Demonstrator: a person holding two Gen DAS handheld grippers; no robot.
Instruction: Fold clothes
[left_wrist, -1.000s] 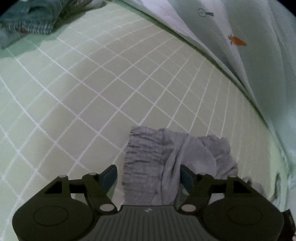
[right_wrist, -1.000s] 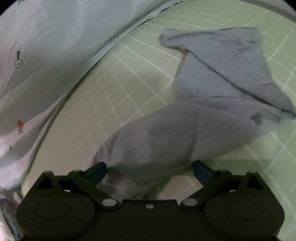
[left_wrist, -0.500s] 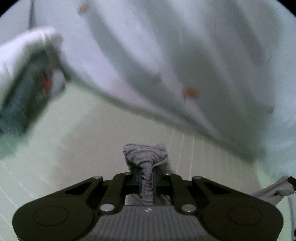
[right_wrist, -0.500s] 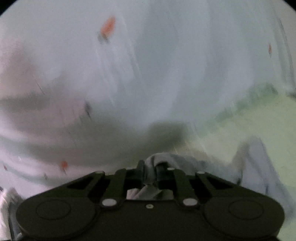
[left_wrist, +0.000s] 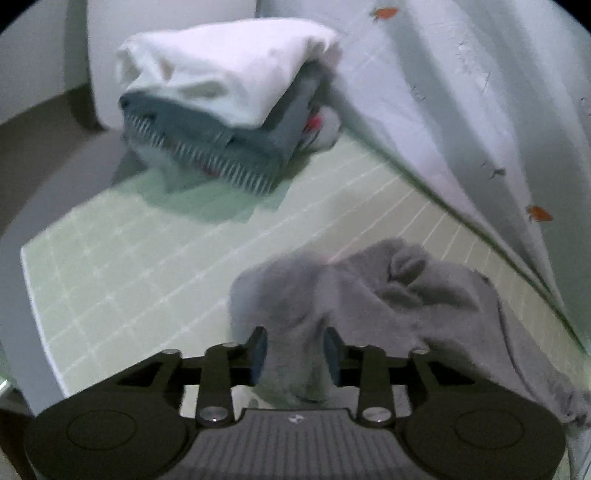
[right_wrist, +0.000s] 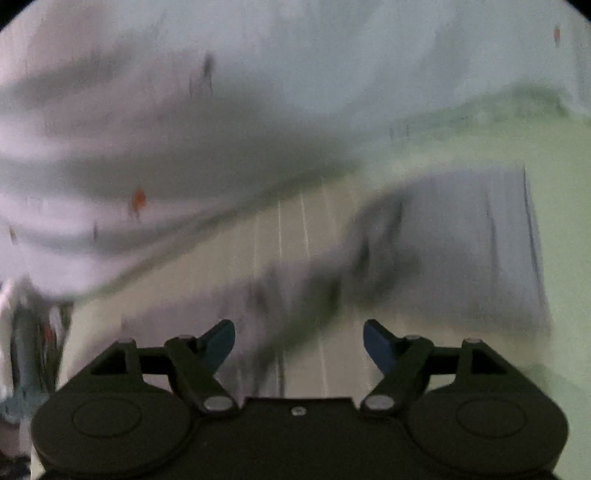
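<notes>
A: Left claw state?
B: Jaws had just been opening; grey garment bunched between the pads, lying on the green gridded mat.
A: Right claw?
B: Also just been opening, wide apart, gripping nothing; view blurred.
A: Any writing?
B: None legible. Folded stack sat at the mat's far corner.

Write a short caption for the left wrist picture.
Left gripper, fingers just opening around a bunched grey garment on the green grid mat.
</notes>
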